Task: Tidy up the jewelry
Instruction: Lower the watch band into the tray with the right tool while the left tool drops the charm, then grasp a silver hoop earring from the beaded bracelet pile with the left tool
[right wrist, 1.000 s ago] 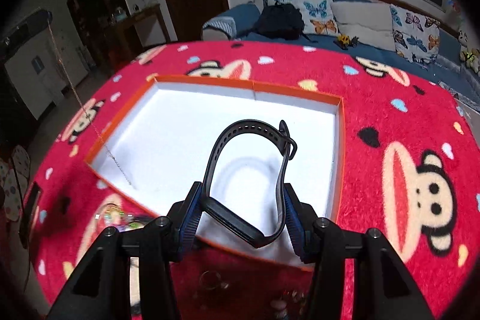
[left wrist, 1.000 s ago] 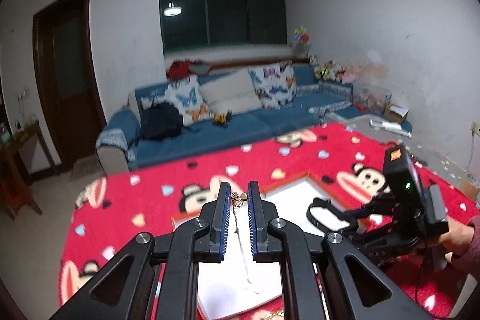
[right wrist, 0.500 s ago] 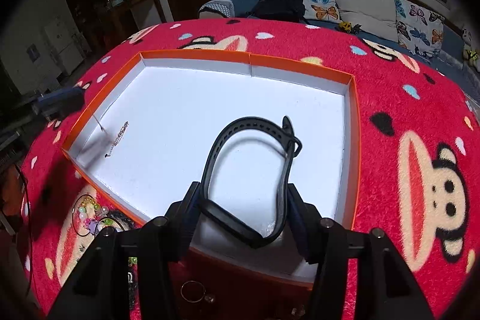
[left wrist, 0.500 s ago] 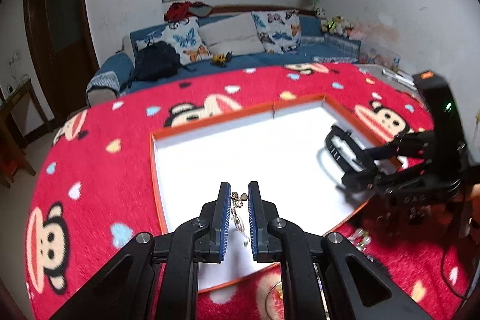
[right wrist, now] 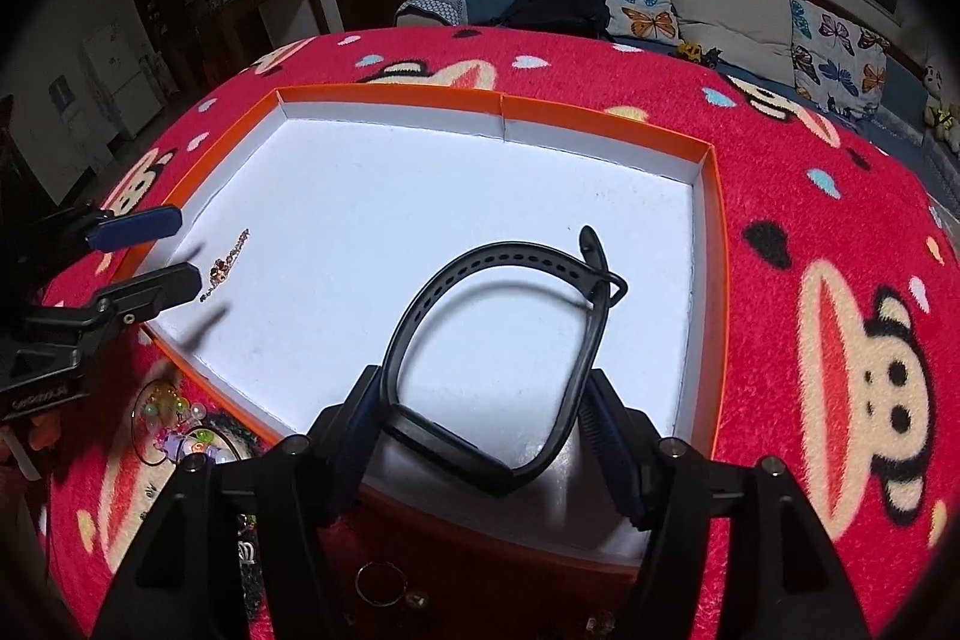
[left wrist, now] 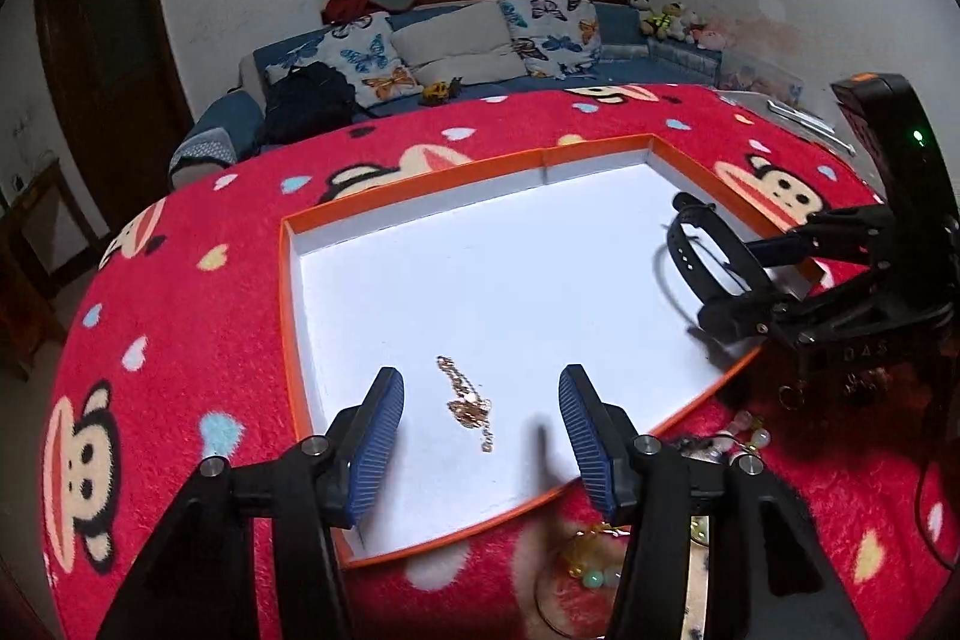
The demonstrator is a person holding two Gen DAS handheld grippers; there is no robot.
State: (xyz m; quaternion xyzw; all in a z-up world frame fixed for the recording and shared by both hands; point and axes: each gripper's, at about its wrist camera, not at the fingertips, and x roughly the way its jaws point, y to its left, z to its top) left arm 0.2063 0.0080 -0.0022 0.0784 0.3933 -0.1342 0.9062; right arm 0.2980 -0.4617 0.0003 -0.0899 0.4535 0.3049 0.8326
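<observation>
Only the left wrist view shows the gold chain (left wrist: 468,403) clearly, lying loose in the tray (left wrist: 288,292) between the left tool's (left wrist: 480,430) opening jaws. The right tool (right wrist: 480,424) (also opening) brackets a black looped watch band (right wrist: 504,340) resting on the tray floor.

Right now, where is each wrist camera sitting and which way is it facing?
Left wrist: above the tray's near edge, facing the sofa; its own fingers straddle the gold chain, jaws opening, right gripper at right.
Right wrist: over the tray's other near corner, facing the door; its opening fingers flank the black band.
Shared: tray, chain, band, both grippers.
</observation>
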